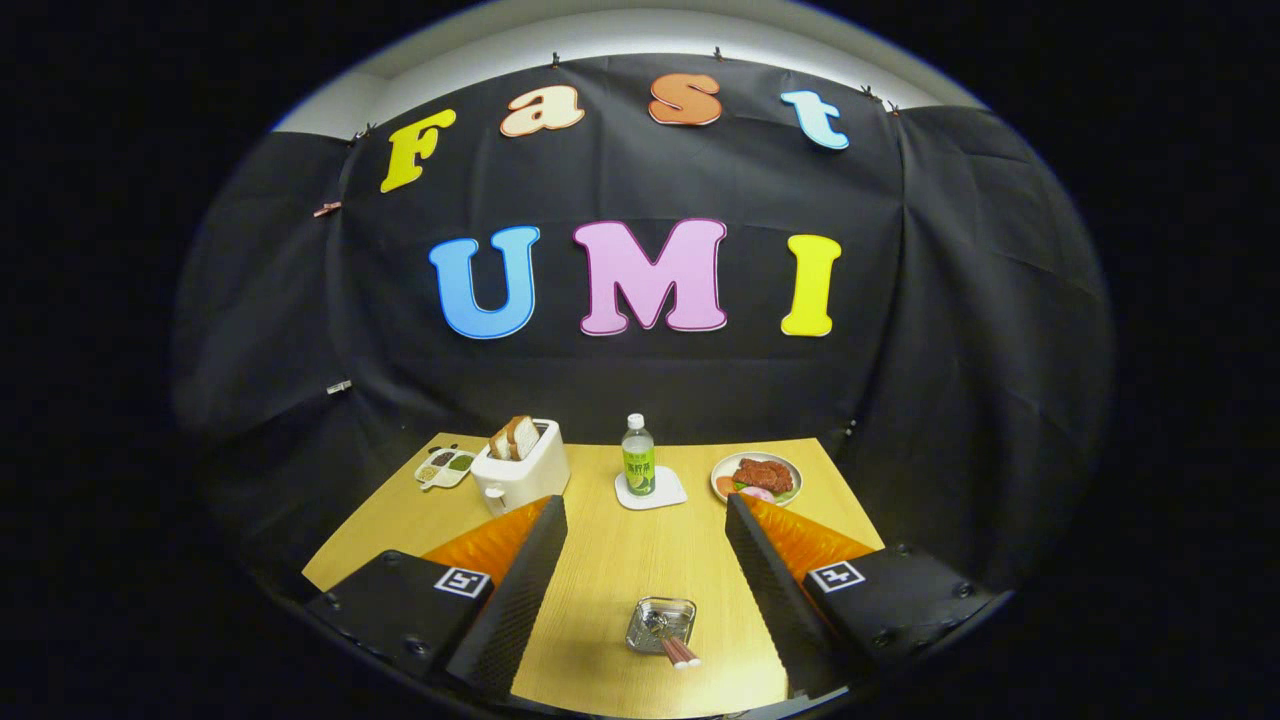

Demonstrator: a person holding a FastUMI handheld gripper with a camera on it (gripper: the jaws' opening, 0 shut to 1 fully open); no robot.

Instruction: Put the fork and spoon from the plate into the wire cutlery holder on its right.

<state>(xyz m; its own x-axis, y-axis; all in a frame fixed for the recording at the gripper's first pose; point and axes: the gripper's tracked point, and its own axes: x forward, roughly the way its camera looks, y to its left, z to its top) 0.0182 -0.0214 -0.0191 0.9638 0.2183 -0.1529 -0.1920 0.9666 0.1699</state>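
Two fingers of my claw spread wide apart, nothing gripped, held above the wooden table. Small metal plate sits between the fingers, close in, with cutlery on it, handles sticking off the near edge; can't tell fork from spoon. Beyond the fingers: toaster with bread, bottle on a white coaster, dish of food, small condiment tray beside the toaster

gripper fingers wide apart over wooden table, small metal tray with utensils between them, bottle, toaster, food plate beyond
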